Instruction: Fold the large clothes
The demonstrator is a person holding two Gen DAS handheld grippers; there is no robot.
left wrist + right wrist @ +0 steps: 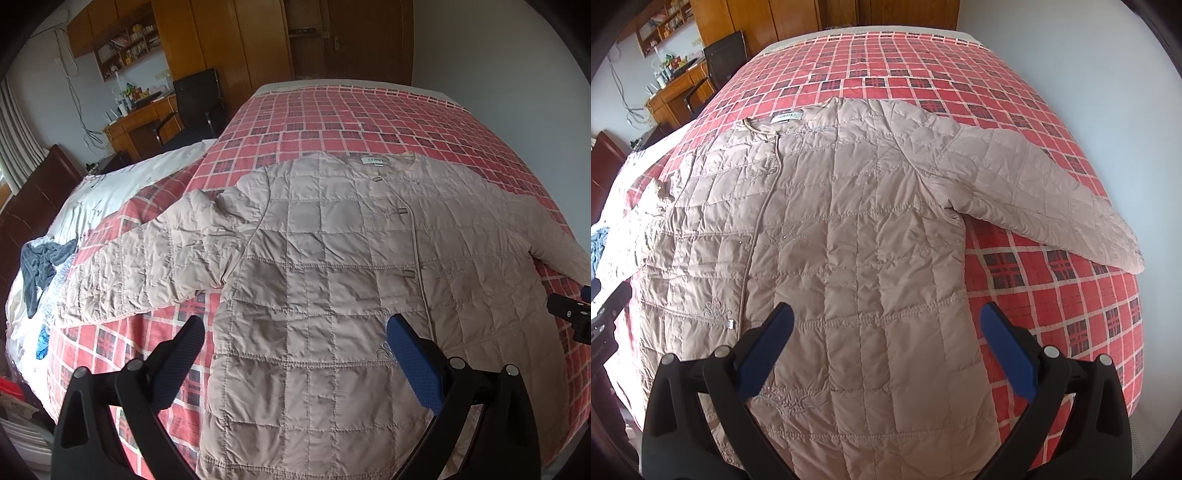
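A beige quilted jacket (332, 258) lies front up and spread flat on the bed, collar at the far end, hem towards me. Its left sleeve (147, 258) angles out crumpled; its right sleeve (1045, 192) stretches out smooth. My left gripper (295, 347) hovers open above the lower left part of the jacket (849, 240), nothing between its fingers. My right gripper (886, 332) hovers open over the lower right part, also holding nothing. The right gripper's tip (572, 314) shows at the right edge of the left wrist view.
The bed carries a red checked cover (1052, 277). A white quilt (122, 177) and dark grey clothes (40, 266) lie on its left side. A wooden desk (140, 125), black chair (192, 103) and wardrobe (229, 44) stand beyond; a white wall (1108, 92) runs along the right.
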